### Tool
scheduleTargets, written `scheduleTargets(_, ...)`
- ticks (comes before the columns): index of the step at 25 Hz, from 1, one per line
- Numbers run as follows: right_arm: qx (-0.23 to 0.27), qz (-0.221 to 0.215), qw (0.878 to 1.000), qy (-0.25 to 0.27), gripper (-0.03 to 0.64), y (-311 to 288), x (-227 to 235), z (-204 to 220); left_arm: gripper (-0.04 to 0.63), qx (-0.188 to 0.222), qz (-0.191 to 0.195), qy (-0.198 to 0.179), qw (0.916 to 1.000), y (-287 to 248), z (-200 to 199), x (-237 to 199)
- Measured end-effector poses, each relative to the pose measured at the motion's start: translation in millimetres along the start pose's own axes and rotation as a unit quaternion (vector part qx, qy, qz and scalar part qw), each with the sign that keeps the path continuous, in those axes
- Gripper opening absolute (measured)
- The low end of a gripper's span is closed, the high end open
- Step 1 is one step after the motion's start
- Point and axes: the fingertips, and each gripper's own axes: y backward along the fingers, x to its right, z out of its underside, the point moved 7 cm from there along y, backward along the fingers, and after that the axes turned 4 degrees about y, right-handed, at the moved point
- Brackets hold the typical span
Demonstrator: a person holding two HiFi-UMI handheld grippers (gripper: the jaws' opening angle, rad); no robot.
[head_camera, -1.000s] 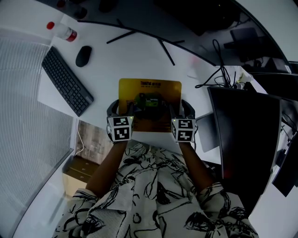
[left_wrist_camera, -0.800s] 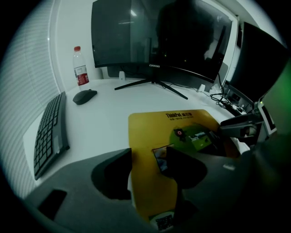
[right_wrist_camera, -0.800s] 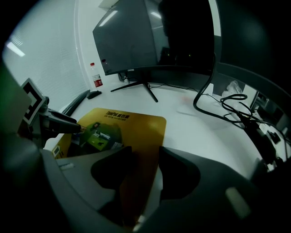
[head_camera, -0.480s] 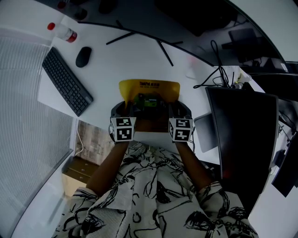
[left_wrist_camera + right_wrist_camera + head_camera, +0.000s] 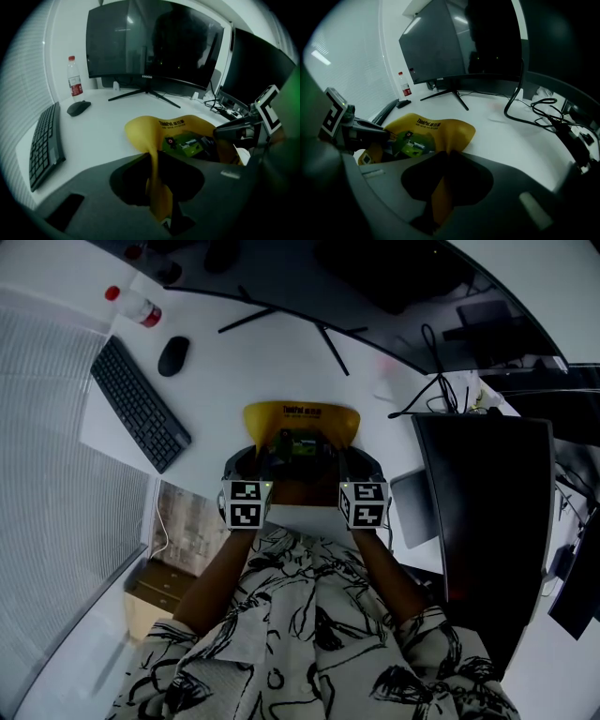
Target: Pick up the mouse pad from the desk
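Closing on the mouse pad (image 5: 154,133): left tool (image 5: 157,187) and right tool (image 5: 440,187), pinched edges clear only in gripper views.

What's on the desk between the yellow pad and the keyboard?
Nothing: that stretch of white desk between the pad and keyboard is bare, as the left gripper view shows.

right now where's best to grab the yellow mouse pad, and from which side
Its two side edges, from the near side: the yellow mouse pad is thin and floppy. The left hand-held gripper and right hand-held gripper are closing their jaws on those edges, bowing it.
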Motion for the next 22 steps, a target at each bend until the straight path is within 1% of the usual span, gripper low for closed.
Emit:
scheduleTargets(4, 0.032, -0.004, 0.999, 0.004, 0.057, 12.3, -4.4, -11.5, 0.066, 0.036, 0.007, 0.006, 0.9993, 14.4, -4.9, 0.7)
scheduleTargets(7, 0.055, 0.0, 0.998, 0.01, 0.058, 18.9, -3.7, -25.6, 0.067, 0.065, 0.006, 0.01, 0.9978, 25.6, -16.7, -0.4)
scheduleTargets(12, 0.122, -0.002, 0.992, 0.019, 0.06, 37.8, -1.4, -58.2, 0.066, 0.121, 0.0, 0.002, 0.9927, 48.0, -44.4, -3.1)
scheduleTargets(14, 0.151, -0.005, 0.988, 0.027, 0.063, 49.8, -1.7, -72.1, 0.066, 0.145, -0.001, -0.005, 0.9894, 60.5, -56.5, -2.7)
scheduleTargets(17, 0.186, -0.002, 0.982, 0.037, 0.063, 68.3, -2.4, -91.8, 0.066, 0.181, -0.001, -0.025, 0.9831, 81.1, -76.2, 1.9)
scheduleTargets(22, 0.243, 0.001, 0.969, 0.036, 0.063, 95.1, 1.7, -124.8, 0.067, 0.244, 0.006, -0.048, 0.9685, 112.7, -113.4, 10.3)
